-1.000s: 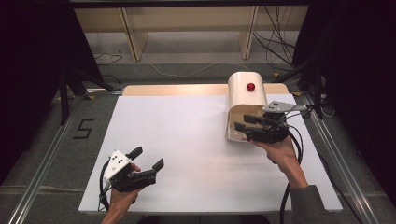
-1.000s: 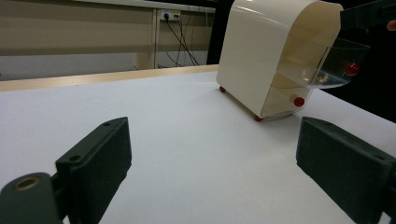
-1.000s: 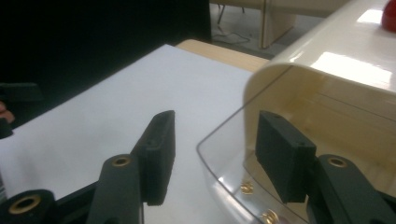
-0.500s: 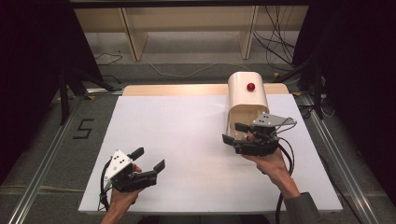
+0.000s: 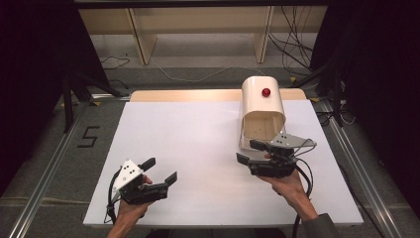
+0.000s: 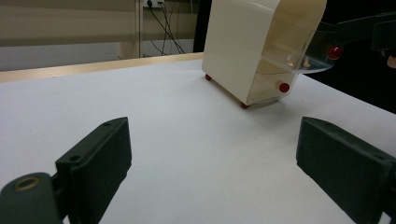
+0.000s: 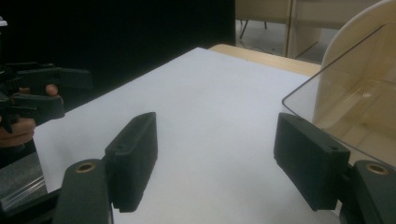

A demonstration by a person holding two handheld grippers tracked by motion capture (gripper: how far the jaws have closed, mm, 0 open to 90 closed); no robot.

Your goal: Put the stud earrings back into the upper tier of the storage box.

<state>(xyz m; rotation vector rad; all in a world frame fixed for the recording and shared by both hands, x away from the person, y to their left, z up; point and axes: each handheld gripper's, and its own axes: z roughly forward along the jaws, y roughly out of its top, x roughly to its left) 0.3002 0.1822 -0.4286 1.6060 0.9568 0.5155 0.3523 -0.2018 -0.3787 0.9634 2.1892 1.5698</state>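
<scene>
While jaws gape — bread box (image 5: 262, 111) open

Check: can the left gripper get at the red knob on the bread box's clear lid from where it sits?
Probably yes: bare white table lies between the open left gripper and the bread box; the red knob faces it, though the right gripper hovers close by.

We see a cream, round-topped plastic bread box (image 5: 262, 106) standing upright at the far right of the white table top (image 5: 198, 148), on small red feet (image 6: 244, 105). Its clear curved lid (image 6: 306, 44) with a red knob (image 6: 333, 52) is swung up, leaving the front open. A second red knob (image 5: 266, 92) sits on top.
</scene>
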